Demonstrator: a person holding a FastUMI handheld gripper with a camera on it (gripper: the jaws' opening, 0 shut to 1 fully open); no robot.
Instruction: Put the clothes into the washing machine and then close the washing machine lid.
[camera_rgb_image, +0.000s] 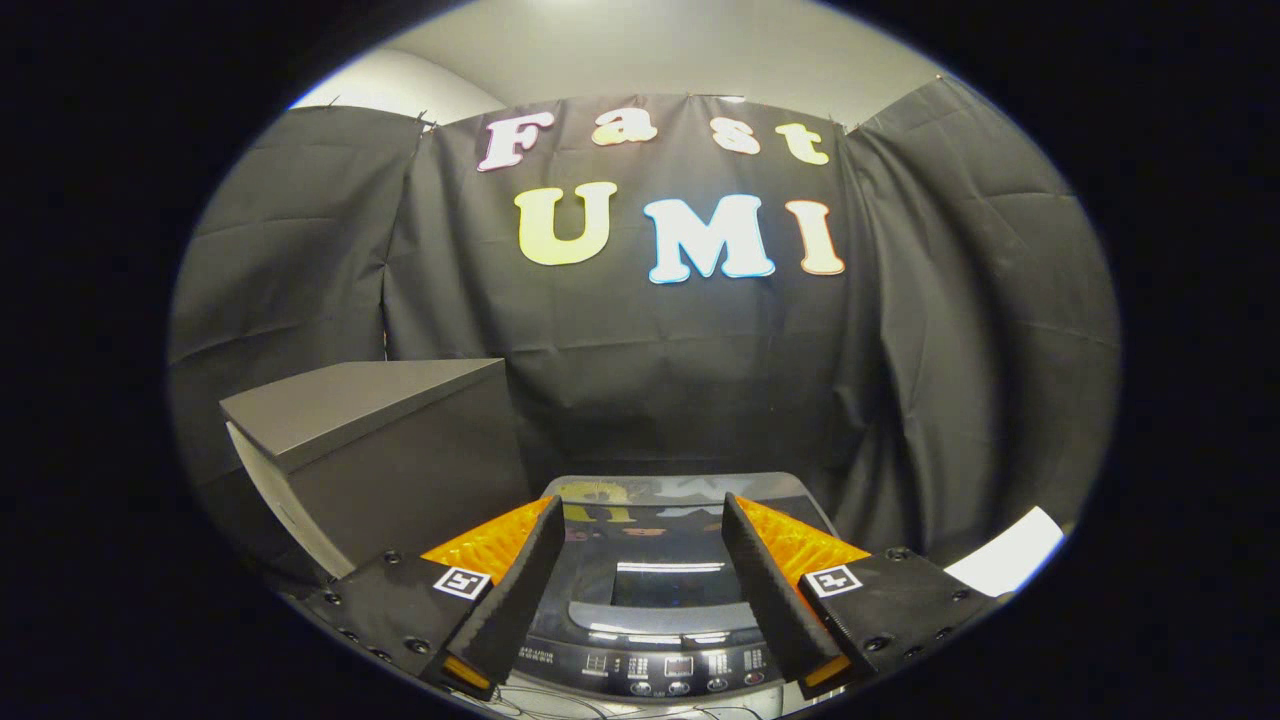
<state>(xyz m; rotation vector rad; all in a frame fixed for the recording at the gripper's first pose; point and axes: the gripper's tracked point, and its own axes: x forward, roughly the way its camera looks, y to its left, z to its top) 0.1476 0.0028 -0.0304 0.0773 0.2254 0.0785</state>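
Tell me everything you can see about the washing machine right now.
The washing machine is a top-loader seen from above, just ahead of and between the open gripper fingers, which hold nothing. Its glossy dark lid lies flat and closed, reflecting the booth wall, with a window panel and a grey handle lip at the front edge. A dark control panel with buttons and small displays sits nearest the gripper. A grey box stands beside it.

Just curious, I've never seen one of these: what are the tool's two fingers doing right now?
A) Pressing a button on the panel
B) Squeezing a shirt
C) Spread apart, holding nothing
C: the tool has its fingers spread with nothing between them, the washing machine showing through the gap.
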